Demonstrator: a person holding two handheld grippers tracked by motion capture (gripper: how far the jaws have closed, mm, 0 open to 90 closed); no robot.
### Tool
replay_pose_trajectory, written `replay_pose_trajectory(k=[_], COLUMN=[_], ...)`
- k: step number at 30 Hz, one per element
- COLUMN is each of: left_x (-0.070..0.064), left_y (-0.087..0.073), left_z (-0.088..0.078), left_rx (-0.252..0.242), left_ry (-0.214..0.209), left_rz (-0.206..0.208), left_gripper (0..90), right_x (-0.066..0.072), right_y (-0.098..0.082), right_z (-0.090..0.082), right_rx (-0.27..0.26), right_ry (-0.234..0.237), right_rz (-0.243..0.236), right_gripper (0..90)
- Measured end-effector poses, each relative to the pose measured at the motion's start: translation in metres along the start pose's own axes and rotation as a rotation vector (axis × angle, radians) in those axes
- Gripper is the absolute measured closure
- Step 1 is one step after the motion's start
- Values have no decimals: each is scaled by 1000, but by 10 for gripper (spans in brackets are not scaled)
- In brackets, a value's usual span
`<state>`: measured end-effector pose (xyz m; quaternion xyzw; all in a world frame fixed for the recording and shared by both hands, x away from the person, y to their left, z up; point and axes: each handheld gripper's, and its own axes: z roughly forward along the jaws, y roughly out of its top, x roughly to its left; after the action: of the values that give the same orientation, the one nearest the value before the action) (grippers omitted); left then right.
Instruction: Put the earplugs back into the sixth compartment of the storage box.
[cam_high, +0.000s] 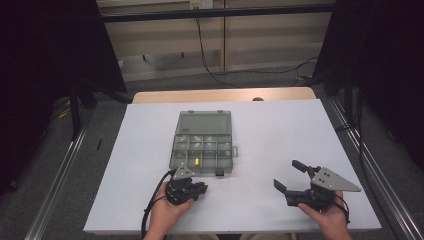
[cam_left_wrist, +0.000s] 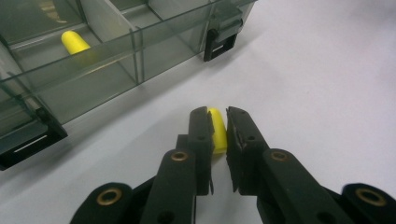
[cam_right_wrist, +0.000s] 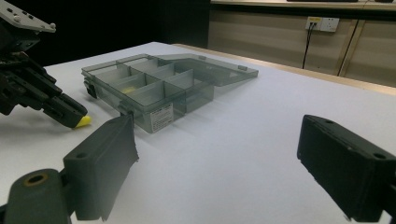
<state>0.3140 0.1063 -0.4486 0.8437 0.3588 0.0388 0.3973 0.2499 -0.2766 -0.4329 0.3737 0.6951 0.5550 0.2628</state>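
We note the left claw (cam_left_wrist: 217, 125) closed narrow on a small yellow foam earplug (cam_left_wrist: 216, 130), which lies on the white counter (cam_high: 280, 135) just in front of the open smoky-grey clear plastic compartment box (cam_high: 202, 142); a second yellow plug (cam_left_wrist: 74, 42) already sits in a front compartment. The right claw (cam_right_wrist: 217, 163) rests wide open and empty, well to the side. We judge the pick-up step is in hand; next comes a clean lift over the box's front wall, then release into a compartment.
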Motion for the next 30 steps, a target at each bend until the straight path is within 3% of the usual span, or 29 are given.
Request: replay_pose_trajectory(k=[18,30], left_x=[11,10], left_y=[11,18], left_z=[-19,-24], left_rx=[-47,-55], left_ry=[-18,-26], left_rz=[-19,-15], left_gripper=[807,807], right_x=[2,2], right_y=[0,0], right_z=[1,1], right_rx=[1,0], right_ry=[5,6], right_rz=[-6,-5], right_gripper=[111,111])
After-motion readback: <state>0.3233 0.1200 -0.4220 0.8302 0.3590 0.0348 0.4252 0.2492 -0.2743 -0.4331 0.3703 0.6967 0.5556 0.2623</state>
